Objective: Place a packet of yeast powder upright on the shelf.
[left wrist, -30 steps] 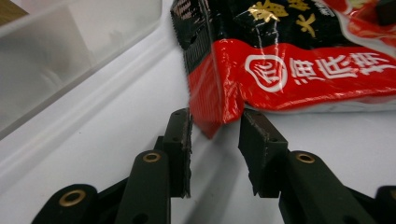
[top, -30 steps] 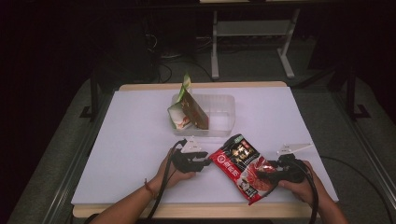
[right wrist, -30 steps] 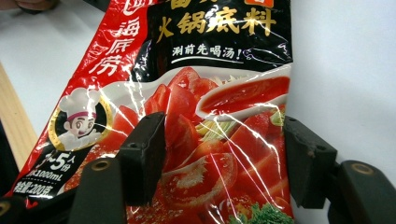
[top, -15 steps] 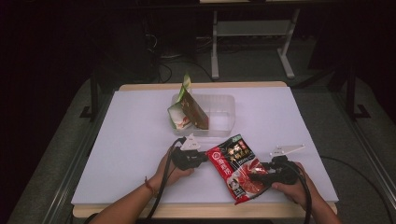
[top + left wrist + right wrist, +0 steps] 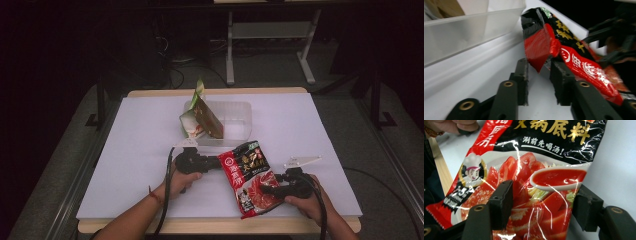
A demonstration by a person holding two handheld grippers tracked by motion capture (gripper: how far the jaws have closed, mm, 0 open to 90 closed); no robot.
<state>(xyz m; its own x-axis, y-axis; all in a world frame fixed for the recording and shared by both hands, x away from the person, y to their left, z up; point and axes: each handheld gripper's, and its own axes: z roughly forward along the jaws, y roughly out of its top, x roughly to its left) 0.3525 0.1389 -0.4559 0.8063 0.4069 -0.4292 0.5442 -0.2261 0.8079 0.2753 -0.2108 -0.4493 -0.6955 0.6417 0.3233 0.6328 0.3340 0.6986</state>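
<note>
A red and black sauce packet (image 5: 248, 176) lies lengthwise on the white table, between my two grippers. My left gripper (image 5: 218, 163) is at the packet's upper left edge. In the left gripper view its jaws (image 5: 540, 67) stand apart; a corner of the packet (image 5: 554, 47) hangs between them and drapes over one jaw. My right gripper (image 5: 266, 190) is at the packet's lower right side. In the right gripper view its jaws (image 5: 544, 195) are spread wide, and the packet (image 5: 536, 170) spans the gap between them.
A clear plastic tub (image 5: 235, 120) stands behind the packet, with a green and brown packet (image 5: 201, 117) leaning on its left rim. The tub wall (image 5: 461, 32) is close to my left gripper. The table's wooden front edge (image 5: 220, 225) runs just below both hands.
The packet's near end has swung left, so it lies straighter toward the front edge. The right gripper moved left and nearer with it. The left gripper stayed put.
</note>
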